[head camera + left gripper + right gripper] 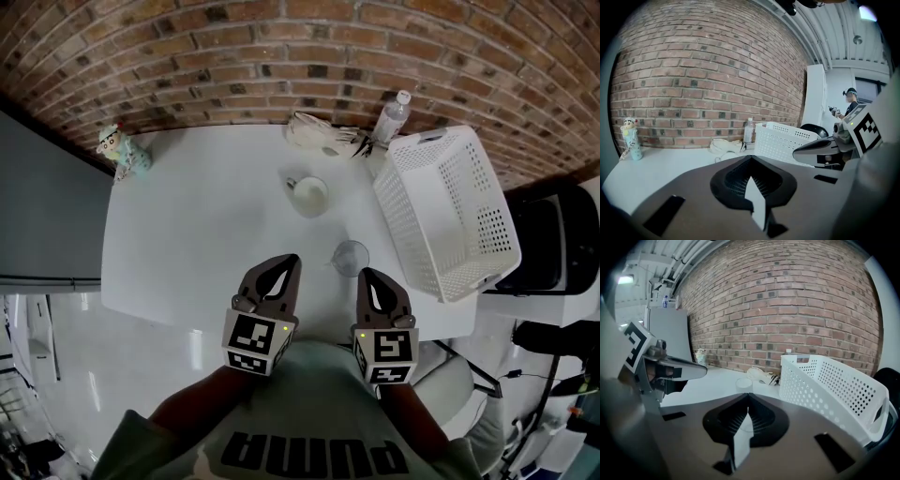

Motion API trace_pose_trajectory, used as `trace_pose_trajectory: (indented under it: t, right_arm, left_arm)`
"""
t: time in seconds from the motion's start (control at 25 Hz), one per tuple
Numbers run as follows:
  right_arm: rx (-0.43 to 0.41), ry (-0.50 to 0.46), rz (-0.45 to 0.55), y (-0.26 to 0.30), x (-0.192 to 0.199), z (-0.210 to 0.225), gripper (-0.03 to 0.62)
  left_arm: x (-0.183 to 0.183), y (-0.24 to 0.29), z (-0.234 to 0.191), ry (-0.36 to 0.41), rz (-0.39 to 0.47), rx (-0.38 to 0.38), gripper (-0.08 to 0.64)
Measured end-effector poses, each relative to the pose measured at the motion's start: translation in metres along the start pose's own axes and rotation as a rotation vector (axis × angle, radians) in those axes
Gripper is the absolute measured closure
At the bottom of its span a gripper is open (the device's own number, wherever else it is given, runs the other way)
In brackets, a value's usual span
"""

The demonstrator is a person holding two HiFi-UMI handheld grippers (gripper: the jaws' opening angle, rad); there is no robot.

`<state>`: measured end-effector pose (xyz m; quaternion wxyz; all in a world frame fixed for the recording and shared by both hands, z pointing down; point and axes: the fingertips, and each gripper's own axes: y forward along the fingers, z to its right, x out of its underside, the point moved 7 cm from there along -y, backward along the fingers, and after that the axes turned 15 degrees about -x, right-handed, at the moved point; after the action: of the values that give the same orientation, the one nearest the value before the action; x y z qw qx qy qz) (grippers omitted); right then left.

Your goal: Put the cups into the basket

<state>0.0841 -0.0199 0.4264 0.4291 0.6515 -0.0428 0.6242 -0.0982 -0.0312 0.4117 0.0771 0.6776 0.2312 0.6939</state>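
Note:
A white mug stands mid-table. Nearer me is a clear glass cup. The white perforated basket sits tilted at the table's right edge and holds nothing that I can see. My left gripper hovers over the near part of the table, left of the glass, jaws shut and empty. My right gripper is shut and empty too, its tip just right of the glass. In the right gripper view the mug shows beyond the closed tips, with the basket to the right. The left gripper's jaws hide both cups.
A plastic bottle and a crumpled white bag lie at the back by the brick wall. At the back left corner stands a small figurine. A black chair sits right of the basket. The table's front edge is just below the grippers.

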Motion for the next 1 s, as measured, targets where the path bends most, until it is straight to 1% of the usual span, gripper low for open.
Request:
trace_pose_trajectory:
  t: [0.28,0.36,0.4,0.48,0.52,0.72,0.88,1.0]
  right_arm:
    - [-0.043,-0.013,-0.016,0.009,0.002,0.007,0.580]
    - [-0.058,-0.015,-0.028,0.013,0.004,0.008,0.569]
    - [-0.064,-0.017,-0.036,0.015,0.006,0.009,0.547]
    - [-0.079,-0.019,-0.057,0.019,0.010,0.011,0.465]
    - [-0.087,-0.022,-0.065,0.021,0.011,0.011,0.436]
    - [-0.145,-0.064,-0.113,0.036,0.021,0.015,0.324]
    - [-0.209,-0.104,-0.174,0.048,0.024,0.016,0.259]
    - [-0.250,-0.159,-0.235,0.054,0.030,0.021,0.226]
  left_arm:
    - [0.004,0.010,0.002,0.004,-0.012,-0.031,0.554]
    - [0.006,0.013,0.002,0.008,-0.017,-0.036,0.554]
    - [0.007,0.014,0.002,0.009,-0.020,-0.037,0.554]
    - [0.009,0.017,0.002,0.013,-0.028,-0.038,0.554]
    - [0.011,0.018,0.003,0.015,-0.032,-0.038,0.554]
    - [0.019,0.029,0.000,0.019,-0.058,-0.042,0.554]
    - [0.028,0.036,-0.004,0.005,-0.091,-0.047,0.554]
    - [0.033,0.042,-0.004,0.005,-0.109,-0.048,0.554]
